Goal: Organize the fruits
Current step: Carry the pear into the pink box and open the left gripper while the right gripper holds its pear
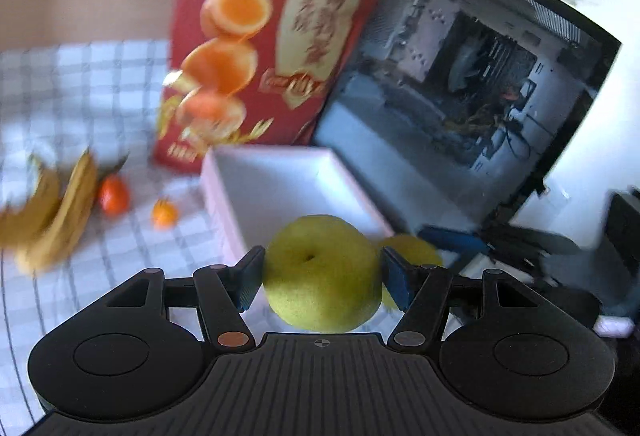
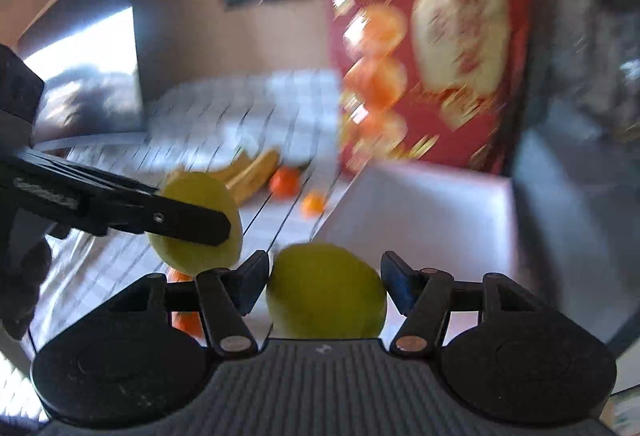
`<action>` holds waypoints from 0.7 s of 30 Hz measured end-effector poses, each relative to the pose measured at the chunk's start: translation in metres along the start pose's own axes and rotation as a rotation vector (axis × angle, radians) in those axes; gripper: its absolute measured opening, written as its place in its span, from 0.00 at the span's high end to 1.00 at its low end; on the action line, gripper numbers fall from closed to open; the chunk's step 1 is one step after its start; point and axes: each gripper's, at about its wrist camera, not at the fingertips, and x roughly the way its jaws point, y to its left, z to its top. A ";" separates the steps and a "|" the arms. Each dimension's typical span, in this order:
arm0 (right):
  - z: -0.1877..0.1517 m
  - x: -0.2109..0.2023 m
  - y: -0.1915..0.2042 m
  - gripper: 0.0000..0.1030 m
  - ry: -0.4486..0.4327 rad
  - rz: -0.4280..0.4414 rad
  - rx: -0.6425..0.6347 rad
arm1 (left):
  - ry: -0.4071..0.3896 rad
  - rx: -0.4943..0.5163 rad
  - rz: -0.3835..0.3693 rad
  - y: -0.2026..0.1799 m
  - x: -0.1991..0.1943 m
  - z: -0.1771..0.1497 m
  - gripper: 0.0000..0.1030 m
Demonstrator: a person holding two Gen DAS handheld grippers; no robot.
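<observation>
Far out to the left of the left tongs (image 1: 322, 276), bananas (image 1: 56, 211) lie on the checked bench (image 1: 80, 83), with a tangerine (image 1: 114, 194) just beside them and a smaller orange fruit (image 1: 164, 213) a little nearer the tongs. Those look like the fruit not yet sorted.

Now the left tongs themselves: clamped on a yellow-green pear (image 1: 322, 274), pads pressing both flanks, fruit off the cloth. Straight ahead of them sits the open white box (image 1: 224, 191), empty as far as I can see, so I'd judge that's the drop spot. A red snack carton (image 1: 256, 35) leans up behind the box.

Over to the right tongs (image 2: 324, 286): a second pear (image 2: 326, 292) sits between the pads, which seem to touch its sides, so I read it as gripped, though blur makes that less than certain. The other tongs with their pear hang just left of these, close enough that the two could bump over the box. A computer case (image 1: 460, 95) walls off the box's right side, which narrows the approach.
</observation>
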 end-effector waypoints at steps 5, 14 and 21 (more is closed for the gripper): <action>0.008 -0.030 -0.023 0.67 -0.103 -0.074 0.072 | 0.078 0.058 0.036 -0.003 0.053 0.054 0.34; -0.075 0.007 -0.055 0.68 0.021 -0.124 0.215 | 0.113 -0.127 0.005 0.027 0.080 0.028 0.34; -0.076 0.029 -0.025 0.40 0.036 -0.028 0.144 | 0.013 -0.222 0.029 0.046 0.040 -0.016 0.34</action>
